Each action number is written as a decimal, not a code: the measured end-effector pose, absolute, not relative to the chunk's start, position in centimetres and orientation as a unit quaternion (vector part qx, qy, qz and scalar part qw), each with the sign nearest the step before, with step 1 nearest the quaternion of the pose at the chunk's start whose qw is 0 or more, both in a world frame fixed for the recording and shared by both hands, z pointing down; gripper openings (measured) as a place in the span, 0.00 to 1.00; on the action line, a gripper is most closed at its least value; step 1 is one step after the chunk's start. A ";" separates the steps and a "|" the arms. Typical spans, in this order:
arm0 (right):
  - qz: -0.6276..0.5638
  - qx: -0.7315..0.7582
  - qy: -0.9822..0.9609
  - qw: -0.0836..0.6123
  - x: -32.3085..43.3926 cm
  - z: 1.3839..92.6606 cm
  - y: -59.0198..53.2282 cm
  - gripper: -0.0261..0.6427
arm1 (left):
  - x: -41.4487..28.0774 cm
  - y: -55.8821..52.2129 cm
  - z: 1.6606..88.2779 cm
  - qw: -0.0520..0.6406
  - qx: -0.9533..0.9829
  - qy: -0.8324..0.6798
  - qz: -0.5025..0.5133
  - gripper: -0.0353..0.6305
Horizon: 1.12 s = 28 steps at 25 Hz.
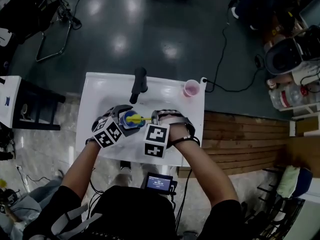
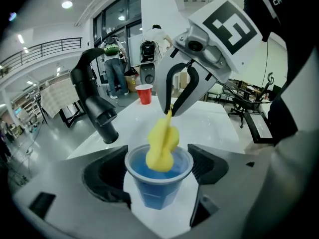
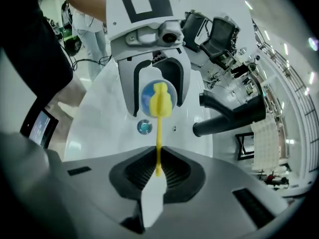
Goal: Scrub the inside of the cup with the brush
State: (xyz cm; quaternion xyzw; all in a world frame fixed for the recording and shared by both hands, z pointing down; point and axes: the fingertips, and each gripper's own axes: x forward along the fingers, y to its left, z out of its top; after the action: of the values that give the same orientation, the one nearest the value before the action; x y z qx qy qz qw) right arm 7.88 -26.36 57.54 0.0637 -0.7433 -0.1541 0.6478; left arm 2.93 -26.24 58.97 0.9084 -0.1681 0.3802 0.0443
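- Left gripper (image 2: 158,169) clamps a blue cup (image 2: 157,190) between its two jaws, one pressing on each side of the cup.
- Right gripper (image 3: 157,169) has its jaws closed on the thin handle of a yellow brush (image 3: 160,101).
- The brush's lumpy head dips into the cup's mouth, with part of it above the rim.
- Both grippers meet over a white sink (image 1: 102,91), near its front edge.
- A black faucet (image 1: 140,83) stands at the back of the sink, beyond the cup.
- A red cup (image 1: 191,87) sits at the far right corner, well apart.
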 end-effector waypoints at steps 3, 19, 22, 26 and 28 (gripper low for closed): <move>-0.193 0.053 -0.719 0.666 7.7 57.9 -26.8 0.10 | 3.6 -26.3 59.5 0.048 0.906 -0.166 0.387 0.62; -0.241 0.043 -0.699 0.672 7.8 56.4 -27.1 0.10 | 3.4 -27.2 61.4 0.066 0.893 -0.166 0.413 0.62; -0.246 0.038 -0.679 0.691 8.4 57.0 -27.5 0.10 | 3.6 -27.2 61.4 0.065 0.893 -0.165 0.413 0.62; -0.271 0.027 -0.656 0.704 7.9 57.9 -28.2 0.10 | 3.7 -27.5 61.1 0.061 0.893 -0.165 0.415 0.62; -0.283 0.019 -0.648 0.706 7.5 58.5 -28.5 0.10 | 3.8 -27.6 61.0 0.062 0.893 -0.166 0.413 0.62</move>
State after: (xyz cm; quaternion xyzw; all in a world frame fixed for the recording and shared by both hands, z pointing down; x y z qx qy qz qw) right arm 7.49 -28.49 58.45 0.0189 -0.6485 -0.2830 0.7064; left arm 3.79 -27.64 61.03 0.8932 -0.1655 0.4134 0.0617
